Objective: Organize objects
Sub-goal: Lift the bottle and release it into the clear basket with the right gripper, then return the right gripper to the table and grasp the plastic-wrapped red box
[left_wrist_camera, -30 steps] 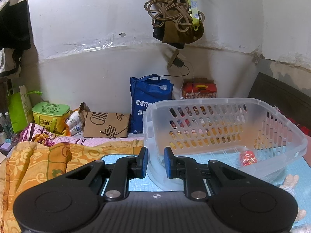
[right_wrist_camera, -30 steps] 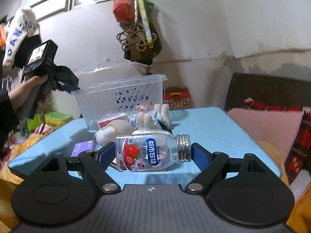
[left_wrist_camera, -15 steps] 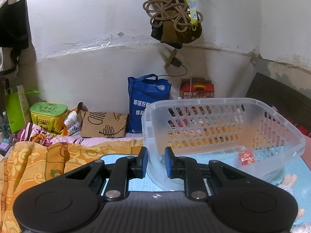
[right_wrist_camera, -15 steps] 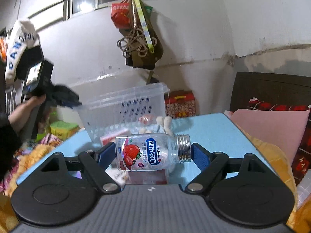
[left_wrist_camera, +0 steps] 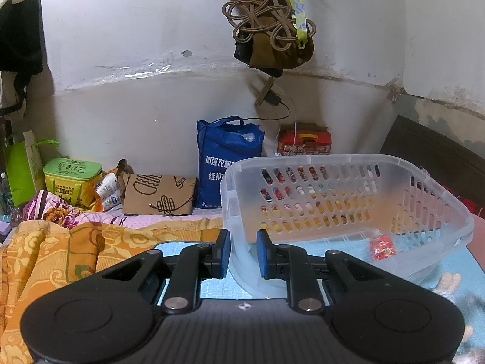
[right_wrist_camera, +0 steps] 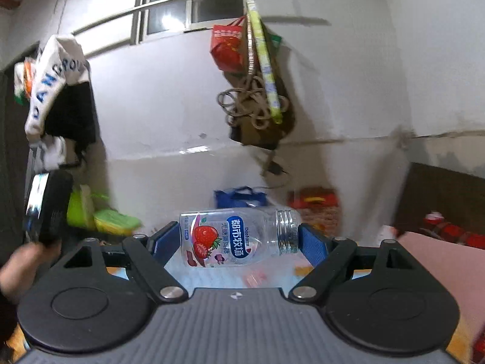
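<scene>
Lying crosswise — bottle [right_wrist_camera: 239, 236] between right claw [right_wrist_camera: 239, 244] pads

A light blue table [left_wrist_camera: 460, 261] carried a clear plastic basket [left_wrist_camera: 454, 212] toward two o'clock; a pale doll [left_wrist_camera: 450, 282] lay on it at four o'clock, just beside the basket.

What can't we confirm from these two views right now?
- Right wrist: the table under the bottle is motion-blurred; the basket can't be made out.
- Right wrist: the label's small print is too small to read.
- Left wrist: the basket corner between the left tongs hides pad contact; grip unclear.
- Left wrist: the red packet is too small to identify.
- Left wrist: the doll is cut off by the tongs' body.
</scene>
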### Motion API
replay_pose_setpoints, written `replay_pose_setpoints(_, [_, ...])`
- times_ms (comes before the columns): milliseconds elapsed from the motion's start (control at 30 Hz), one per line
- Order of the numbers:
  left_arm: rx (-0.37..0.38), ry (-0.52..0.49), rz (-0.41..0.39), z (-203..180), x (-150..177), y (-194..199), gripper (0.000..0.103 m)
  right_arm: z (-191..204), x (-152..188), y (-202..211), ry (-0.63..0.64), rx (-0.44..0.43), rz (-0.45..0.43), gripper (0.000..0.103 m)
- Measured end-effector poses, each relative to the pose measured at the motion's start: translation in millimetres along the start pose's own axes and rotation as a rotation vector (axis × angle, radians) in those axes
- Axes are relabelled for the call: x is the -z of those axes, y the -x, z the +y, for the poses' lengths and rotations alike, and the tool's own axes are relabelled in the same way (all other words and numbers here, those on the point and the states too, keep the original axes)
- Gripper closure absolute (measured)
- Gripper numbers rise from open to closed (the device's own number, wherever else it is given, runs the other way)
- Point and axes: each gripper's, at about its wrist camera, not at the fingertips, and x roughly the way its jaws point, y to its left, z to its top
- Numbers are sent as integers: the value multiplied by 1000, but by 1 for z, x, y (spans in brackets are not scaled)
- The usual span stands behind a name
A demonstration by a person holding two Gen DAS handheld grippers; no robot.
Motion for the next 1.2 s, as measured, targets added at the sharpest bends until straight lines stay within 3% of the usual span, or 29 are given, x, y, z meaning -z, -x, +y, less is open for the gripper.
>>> replay_pose_setpoints(167, [0,2,0,-1,-1,-1,80,9,-11,-86,59,-9,105,17])
replay_pose_setpoints(367, [14,5,2,1,-1,-2,80,12,-3,-134,56,3,160,16])
replay_pose_setpoints(433, [17,4,0,2,-1,-2,80,11,-1,-136,63,24,171,0])
replay_pose_setpoints(567, [17,-6,-4,1,0,-2,80,7,-3,-114,76,73,99,0])
replay_pose_setpoints(800, [22,-1,-3,3,0,-3,77,-23,16,-34,-51,68,125,0])
replay_pose_setpoints(933, [20,-4,-4,3,0,-3,77,-33,57,30,-123,107,61,0])
replay_pose_setpoints(1033, [13,-7,-7,1,0,-3,77,-34,97,60,-169,144,90,0])
replay_pose_setpoints(1200, [-14,-21,-12,-4,0,-2,77,-18,137,69,-205,105,130,0])
